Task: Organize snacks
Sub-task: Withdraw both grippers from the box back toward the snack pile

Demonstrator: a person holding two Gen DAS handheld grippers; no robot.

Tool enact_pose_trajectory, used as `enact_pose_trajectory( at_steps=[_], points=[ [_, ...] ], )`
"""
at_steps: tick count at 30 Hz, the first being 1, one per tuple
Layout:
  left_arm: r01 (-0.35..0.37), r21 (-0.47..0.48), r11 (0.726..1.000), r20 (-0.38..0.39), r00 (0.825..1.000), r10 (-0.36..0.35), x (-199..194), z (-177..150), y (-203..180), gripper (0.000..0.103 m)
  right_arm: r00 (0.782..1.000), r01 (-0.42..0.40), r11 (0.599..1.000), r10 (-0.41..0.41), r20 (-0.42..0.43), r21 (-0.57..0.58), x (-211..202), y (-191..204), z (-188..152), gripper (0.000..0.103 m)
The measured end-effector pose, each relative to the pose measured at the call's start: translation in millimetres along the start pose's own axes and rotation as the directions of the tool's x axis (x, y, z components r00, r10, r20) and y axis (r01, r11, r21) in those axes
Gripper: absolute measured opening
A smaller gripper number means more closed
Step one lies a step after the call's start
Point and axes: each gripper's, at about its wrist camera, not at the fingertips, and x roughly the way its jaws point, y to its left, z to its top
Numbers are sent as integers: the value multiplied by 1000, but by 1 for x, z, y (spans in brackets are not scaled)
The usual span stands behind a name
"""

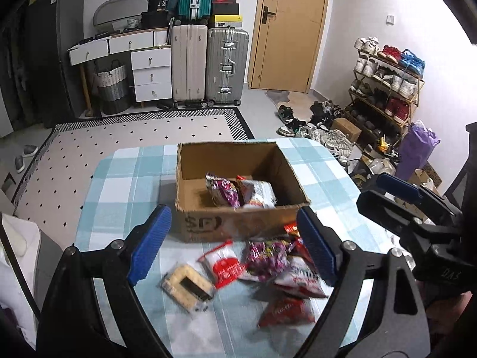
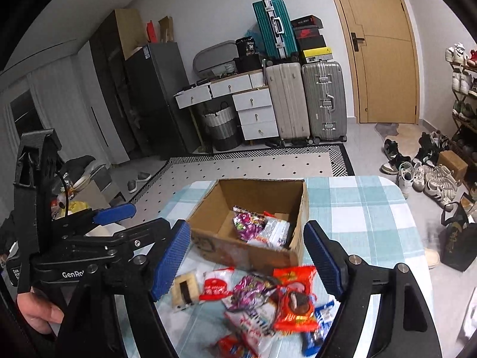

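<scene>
An open cardboard box [image 1: 238,223] [image 2: 253,253] stands on the checked table and holds a purple snack bag [image 1: 223,191] [image 2: 249,223] and a silver one [image 1: 261,194]. In front of it lies a pile of snack packets: a beige bar [image 1: 187,288] [image 2: 184,291], a red-and-white packet [image 1: 225,265] [image 2: 216,283], a purple bag [image 1: 266,258] [image 2: 253,288] and red bags [image 1: 287,311] [image 2: 296,298]. My left gripper [image 1: 235,244] is open and empty above the pile. My right gripper [image 2: 247,261] is open and empty above the pile; it also shows in the left wrist view [image 1: 396,191].
The table [image 1: 125,185] [image 2: 363,208] has a blue checked cloth. Beyond it are a patterned rug [image 1: 119,137], suitcases [image 1: 226,65], white drawers [image 1: 149,71], a door [image 1: 292,29] and a shoe rack [image 1: 387,89] with several shoes on the floor.
</scene>
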Motion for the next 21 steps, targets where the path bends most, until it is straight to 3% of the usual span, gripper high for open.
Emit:
enact_pose_trajectory(
  at_steps=[5, 11, 21],
  points=[
    [-8, -10, 1000, -2, 1000, 8, -23, -33, -3, 85, 1000, -9, 1000, 9, 1, -10, -22, 12, -22, 83],
    [-29, -30, 999, 24, 999, 29, -43, -68, -3, 97, 1000, -15, 1000, 16, -14, 14, -37, 17, -51, 85],
    [-50, -46, 998, 5, 999, 51, -52, -108, -4, 102, 1000, 2, 1000, -2, -21, 9, -62, 23, -94, 91]
  ],
)
